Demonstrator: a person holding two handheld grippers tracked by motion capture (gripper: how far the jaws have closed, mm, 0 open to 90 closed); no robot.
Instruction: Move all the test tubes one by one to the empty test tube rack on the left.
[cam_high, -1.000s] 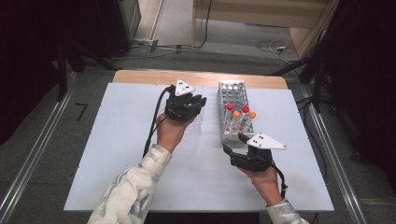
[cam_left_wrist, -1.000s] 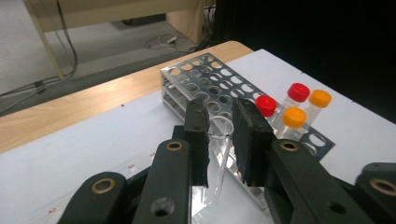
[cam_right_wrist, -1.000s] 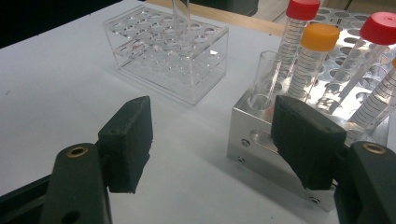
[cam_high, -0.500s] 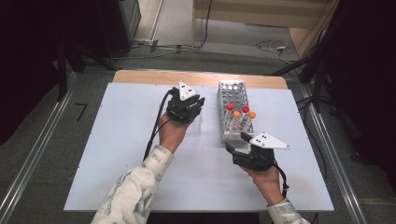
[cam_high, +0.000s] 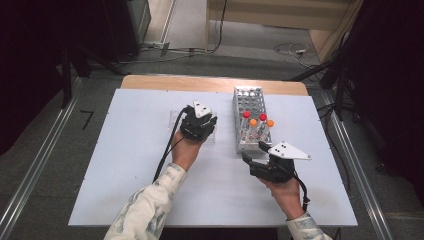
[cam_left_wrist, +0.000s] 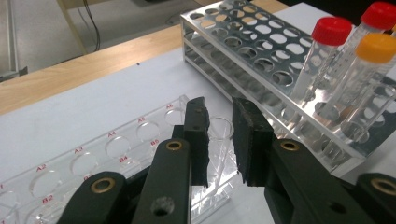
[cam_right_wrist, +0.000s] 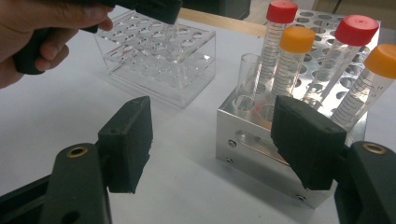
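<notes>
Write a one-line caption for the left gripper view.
Left gripper closes around a clear uncapped glass tube standing in the clear plastic rack, beside the metal rack of red- and orange-capped tubes.

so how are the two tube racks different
The metal rack is opaque and silvery, while the clear plastic rack is see-through with red hole labels. The metal rack holds four capped tubes plus one uncapped tube; the clear plastic rack holds an open tube that the left gripper has its jaws around. The right gripper hangs open by the metal rack. Both stand on the white table and have grids of round holes.
</notes>
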